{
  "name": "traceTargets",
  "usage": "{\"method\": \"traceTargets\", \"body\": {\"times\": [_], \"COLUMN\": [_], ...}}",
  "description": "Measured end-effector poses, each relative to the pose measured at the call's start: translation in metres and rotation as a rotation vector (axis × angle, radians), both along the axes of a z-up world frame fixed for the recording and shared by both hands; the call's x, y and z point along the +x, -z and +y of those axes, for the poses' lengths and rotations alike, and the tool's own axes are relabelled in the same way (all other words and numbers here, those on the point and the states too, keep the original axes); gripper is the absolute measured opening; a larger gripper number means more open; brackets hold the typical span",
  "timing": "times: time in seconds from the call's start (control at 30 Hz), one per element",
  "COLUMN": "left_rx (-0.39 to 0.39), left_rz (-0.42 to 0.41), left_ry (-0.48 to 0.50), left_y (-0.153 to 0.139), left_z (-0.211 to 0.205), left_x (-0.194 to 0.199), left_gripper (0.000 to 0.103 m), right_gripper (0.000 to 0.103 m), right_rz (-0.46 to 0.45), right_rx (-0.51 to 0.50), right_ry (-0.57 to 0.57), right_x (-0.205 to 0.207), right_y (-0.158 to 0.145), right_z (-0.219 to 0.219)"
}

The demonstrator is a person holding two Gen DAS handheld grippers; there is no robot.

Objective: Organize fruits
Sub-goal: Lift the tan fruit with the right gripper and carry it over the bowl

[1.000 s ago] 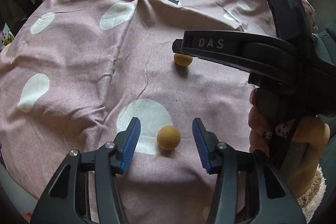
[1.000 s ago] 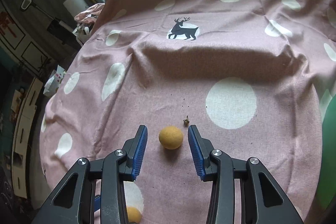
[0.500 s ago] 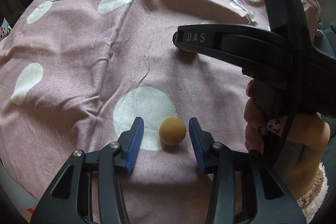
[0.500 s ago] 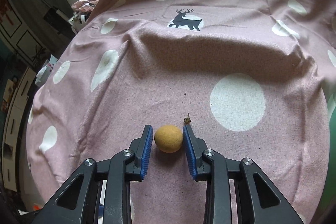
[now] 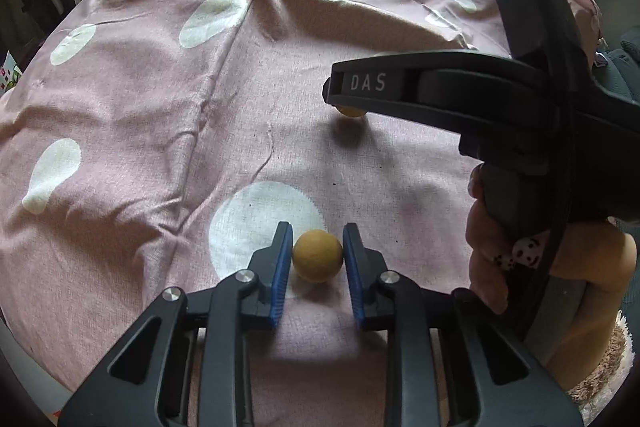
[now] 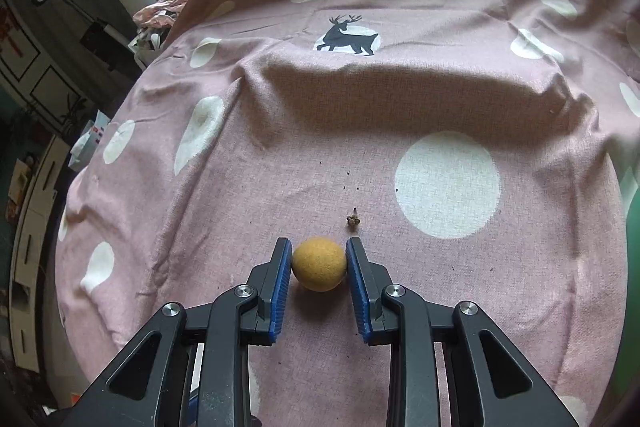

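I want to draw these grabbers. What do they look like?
Both the left gripper and the right gripper are black plastic with silver bolts and ribbed blue fingers. The right one says "DAS" in white. The hand has panda-painted nails.

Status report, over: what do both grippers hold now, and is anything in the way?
Left gripper shut on one yellow fruit. Right gripper shut on second yellow fruit. Small stem scrap beside it, not blocking.

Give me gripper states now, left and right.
Left gripper: shut on a round yellow fruit.
Right gripper: shut on another round yellow fruit.
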State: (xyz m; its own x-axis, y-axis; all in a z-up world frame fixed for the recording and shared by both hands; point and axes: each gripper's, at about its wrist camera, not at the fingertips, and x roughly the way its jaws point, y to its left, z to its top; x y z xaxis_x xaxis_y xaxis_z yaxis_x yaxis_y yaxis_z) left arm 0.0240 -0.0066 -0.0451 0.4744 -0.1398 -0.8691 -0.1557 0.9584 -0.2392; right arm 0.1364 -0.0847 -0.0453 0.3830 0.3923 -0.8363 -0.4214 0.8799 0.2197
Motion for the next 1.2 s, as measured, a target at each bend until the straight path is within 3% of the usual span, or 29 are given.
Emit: {"method": "traceTargets", "body": {"times": [0.3, 0.6, 1.03, 1.2], "left_rx": [-0.003, 0.024, 0.072, 0.064], "left_rz": [-0.047, -0.172, -0.361, -0.407], "left_ry": [-0.018, -0.051, 0.011, 0.077], "left_y": [-0.009, -0.034, -0.09, -0.11], "left_z": [0.003, 0.001, -0.044, -0.076], "left_x": [-0.002, -0.014, -0.007, 0.007], "left_gripper": [0.025, 0.025, 0.025, 0.025], "right_gripper": [0.03, 0.03, 0.03, 0.03], "right_rz": [-0.011, -0.035, -0.206, -0.281], "right_rx": [0.025, 0.14, 0.27, 0.254], "right_ry": [0.031, 0.075, 0.251, 0.385], "right_x": [-0.004, -0.02, -0.046, -0.051], "right_y": [-0.008, -0.036, -0.102, -0.117], "right_z": [-0.01, -0.041, -0.127, -0.17]}}
